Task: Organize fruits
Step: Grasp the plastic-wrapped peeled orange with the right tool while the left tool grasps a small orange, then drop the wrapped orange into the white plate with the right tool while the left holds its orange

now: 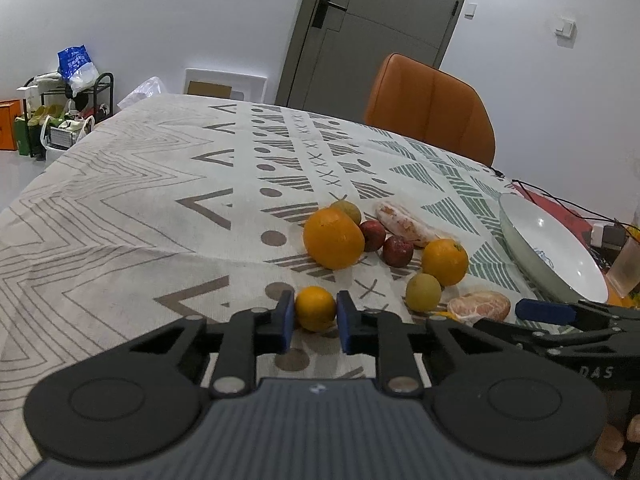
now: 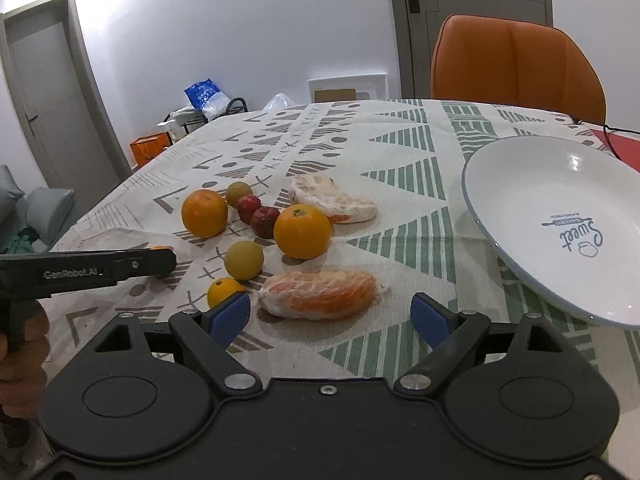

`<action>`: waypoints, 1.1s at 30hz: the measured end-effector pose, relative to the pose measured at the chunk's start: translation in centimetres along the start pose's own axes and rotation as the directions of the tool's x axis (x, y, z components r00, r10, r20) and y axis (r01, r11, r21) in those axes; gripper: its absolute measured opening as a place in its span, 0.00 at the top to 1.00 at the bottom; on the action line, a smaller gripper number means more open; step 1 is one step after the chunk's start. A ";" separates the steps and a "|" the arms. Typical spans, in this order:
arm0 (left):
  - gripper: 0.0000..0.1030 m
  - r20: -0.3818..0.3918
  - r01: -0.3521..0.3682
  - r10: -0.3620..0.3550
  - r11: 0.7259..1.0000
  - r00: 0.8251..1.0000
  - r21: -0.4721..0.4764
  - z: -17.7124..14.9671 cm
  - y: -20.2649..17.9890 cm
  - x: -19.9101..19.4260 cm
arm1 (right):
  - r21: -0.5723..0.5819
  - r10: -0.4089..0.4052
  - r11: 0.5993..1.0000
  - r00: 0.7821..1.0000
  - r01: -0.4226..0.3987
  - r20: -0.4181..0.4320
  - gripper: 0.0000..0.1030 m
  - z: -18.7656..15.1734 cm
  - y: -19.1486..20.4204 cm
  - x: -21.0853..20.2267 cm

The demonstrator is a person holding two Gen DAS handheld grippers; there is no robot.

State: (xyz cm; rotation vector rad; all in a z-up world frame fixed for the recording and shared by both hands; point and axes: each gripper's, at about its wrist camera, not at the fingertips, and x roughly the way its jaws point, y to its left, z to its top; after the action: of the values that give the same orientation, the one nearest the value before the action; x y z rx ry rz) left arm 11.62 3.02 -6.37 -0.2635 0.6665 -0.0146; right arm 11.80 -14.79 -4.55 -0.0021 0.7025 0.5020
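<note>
1. Patterned tablecloth [image 2: 400, 152] covers the whole table, with an orange chair [image 2: 516, 64] at the far side and a grey door [image 1: 380, 28] behind it.
2. Left gripper [image 1: 316, 314] has its blue pads right on either side of a small orange [image 1: 315, 307] at the near edge of the fruit group, so it looks clamped on it. The fruit seems to sit on the cloth.
3. Right gripper [image 2: 330, 314] is spread wide, gripping nothing. A peeled citrus half [image 2: 320, 294] lies on the cloth just beyond its fingertips, between them.
4. Further out there's a big orange [image 2: 205, 213] on the left, another orange [image 2: 303, 232] to the right of it, and two dark red fruits [image 2: 258, 214] tucked between them.
5. A yellow-green fruit [image 2: 244, 260] sits near the middle; another one [image 2: 239, 193] is behind the red ones.
6. Second peeled citrus piece [image 2: 334, 200] lies at the far right of the bunch.
7. White plate [image 2: 520, 184] is off to the right, apart from the fruit, with "Sweet" printed inside.
</note>
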 end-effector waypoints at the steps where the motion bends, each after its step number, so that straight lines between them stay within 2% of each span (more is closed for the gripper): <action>1: 0.80 0.001 -0.001 0.001 1.000 1.000 0.003 0.0 0.0 -0.1 | -0.008 -0.006 1.000 1.000 0.006 0.000 0.14 0.0 0.1 0.2; 9: 0.80 0.016 0.007 -0.007 1.000 1.000 -0.013 -0.1 0.7 -1.0 | -0.095 -0.054 0.994 0.999 0.054 0.002 0.13 0.0 1.4 1.1; 11: 0.80 0.018 0.014 -0.013 1.000 1.000 -0.018 -0.2 0.8 -1.2 | -0.113 -0.066 0.991 0.998 0.067 0.010 0.18 -0.1 1.6 1.2; 13: 0.80 0.022 0.020 -0.020 1.000 1.000 -0.022 -0.2 0.8 -1.2 | -0.135 -0.062 0.989 0.998 0.065 0.026 0.31 -0.3 1.8 1.2; 16: 0.80 0.027 0.037 -0.036 0.999 0.999 -0.027 -0.1 0.7 -1.4 | -0.141 -0.066 0.988 0.997 0.070 0.032 0.37 -0.1 1.9 1.0; 24: 0.80 0.054 0.060 -0.060 0.998 0.997 0.010 0.5 -0.8 -2.5 | -0.080 -0.058 0.995 0.996 0.064 0.074 0.37 -0.3 1.0 -1.1; 33: 0.80 0.077 0.070 -0.076 0.995 0.994 0.075 1.1 -4.4 -3.0 | -0.019 -0.083 0.996 0.982 0.087 0.169 0.37 -0.5 -1.2 -4.9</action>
State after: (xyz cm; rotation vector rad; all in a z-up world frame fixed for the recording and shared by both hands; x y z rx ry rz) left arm 10.23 -0.71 -2.64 -0.2181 0.5750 -0.0976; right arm 8.86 -18.09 -2.15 -0.0139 0.5282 0.4239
